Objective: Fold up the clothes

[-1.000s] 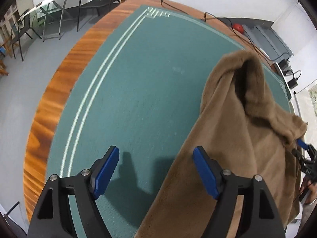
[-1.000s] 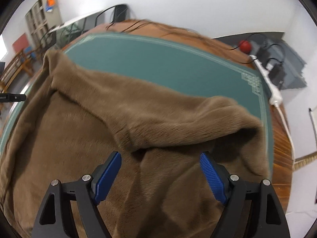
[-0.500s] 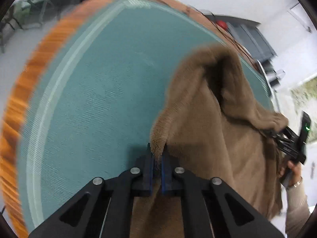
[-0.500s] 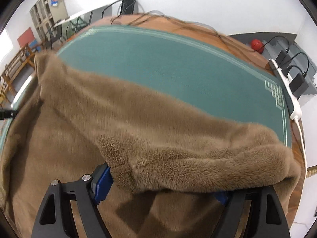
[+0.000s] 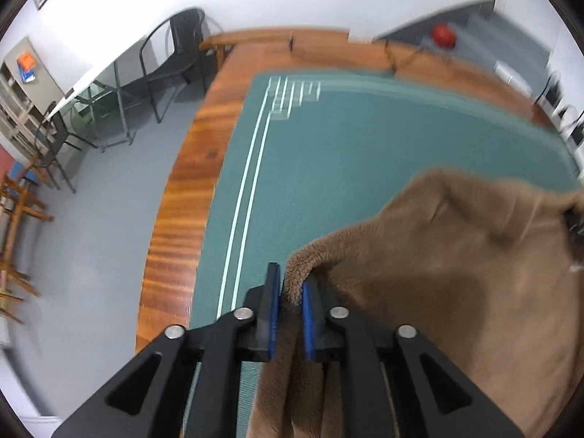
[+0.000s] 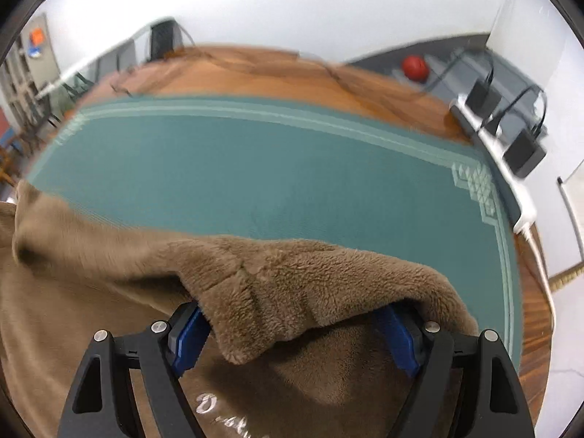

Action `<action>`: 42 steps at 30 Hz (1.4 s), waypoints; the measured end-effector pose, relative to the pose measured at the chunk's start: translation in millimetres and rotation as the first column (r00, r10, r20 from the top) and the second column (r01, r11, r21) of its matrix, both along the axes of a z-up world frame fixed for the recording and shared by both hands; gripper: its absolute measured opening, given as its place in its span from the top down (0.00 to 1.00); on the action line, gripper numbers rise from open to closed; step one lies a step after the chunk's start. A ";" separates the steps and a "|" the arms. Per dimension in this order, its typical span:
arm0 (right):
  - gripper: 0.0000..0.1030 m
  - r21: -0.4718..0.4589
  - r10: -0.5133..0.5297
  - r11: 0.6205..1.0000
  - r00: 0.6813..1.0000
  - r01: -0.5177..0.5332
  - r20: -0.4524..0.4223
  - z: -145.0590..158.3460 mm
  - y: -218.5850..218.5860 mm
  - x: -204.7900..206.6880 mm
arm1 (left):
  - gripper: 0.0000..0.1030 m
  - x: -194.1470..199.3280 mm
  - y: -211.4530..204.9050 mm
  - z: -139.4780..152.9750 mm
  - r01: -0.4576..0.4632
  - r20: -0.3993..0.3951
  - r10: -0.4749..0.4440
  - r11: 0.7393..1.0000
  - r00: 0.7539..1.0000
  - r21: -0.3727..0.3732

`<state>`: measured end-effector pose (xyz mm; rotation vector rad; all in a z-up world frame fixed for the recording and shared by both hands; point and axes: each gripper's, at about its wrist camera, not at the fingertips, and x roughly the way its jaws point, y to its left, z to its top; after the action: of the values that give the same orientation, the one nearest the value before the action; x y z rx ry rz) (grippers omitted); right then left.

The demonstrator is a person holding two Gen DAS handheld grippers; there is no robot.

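A brown fleece garment [image 5: 456, 266] hangs over the green table mat [image 5: 365, 146]. My left gripper [image 5: 290, 292] is shut on its left edge, fabric pinched between the blue pads. In the right wrist view the same garment [image 6: 292, 277] drapes over my right gripper [image 6: 292, 328], whose blue pads stand wide apart with a thick fold lying between them. White print shows on the cloth near the bottom. The mat [image 6: 273, 168] lies beyond.
The wooden table rim [image 5: 182, 200] borders the mat at left. Chairs [image 5: 171, 54] and a glass table stand on the grey floor beyond. A power strip with black adapters [image 6: 511, 138], cables and a red ball [image 6: 414, 67] lie at the far right.
My left gripper closed on the garment's edge and lifted it; its view swung toward the table's far corner. The garment fold came to lie over my right gripper's open fingers.
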<state>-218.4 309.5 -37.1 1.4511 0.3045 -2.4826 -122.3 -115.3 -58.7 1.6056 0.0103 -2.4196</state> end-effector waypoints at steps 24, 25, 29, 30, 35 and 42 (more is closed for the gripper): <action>0.17 -0.095 -0.075 0.993 0.990 0.064 -0.116 38.7 -17.2 -60.5 | 0.45 -106.7 96.5 -4.4 0.127 -0.025 -0.125 0.949 0.992 0.289; 0.17 -0.088 -0.071 0.994 0.991 0.061 -0.116 39.6 -13.5 -57.5 | 0.45 -110.9 96.4 -2.1 0.115 -0.034 -0.110 0.952 0.993 0.285; 0.17 -0.079 -0.043 0.996 0.992 0.034 -0.122 46.2 7.9 -24.0 | 0.45 -116.9 87.6 13.8 0.083 -0.093 -0.055 0.940 0.994 0.330; 0.17 -0.072 -0.040 0.997 0.991 0.031 -0.125 47.9 15.4 -12.3 | 0.44 -116.5 85.0 16.8 0.087 -0.106 -0.053 0.933 0.993 0.348; 0.17 -0.105 -0.133 0.987 0.986 0.122 -0.105 59.6 79.5 46.7 | 0.34 -80.3 91.1 30.7 0.122 -0.116 -0.084 0.921 0.990 0.370; 0.17 -0.082 -0.240 0.967 0.971 0.240 0.006 49.6 173.9 126.2 | 0.32 2.8 99.9 23.2 0.081 -0.035 -0.073 0.918 0.997 0.388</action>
<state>-92.1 483.4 12.5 1.5298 0.0267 -2.6497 -119.5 -15.4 -35.5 1.7656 0.4703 -2.6174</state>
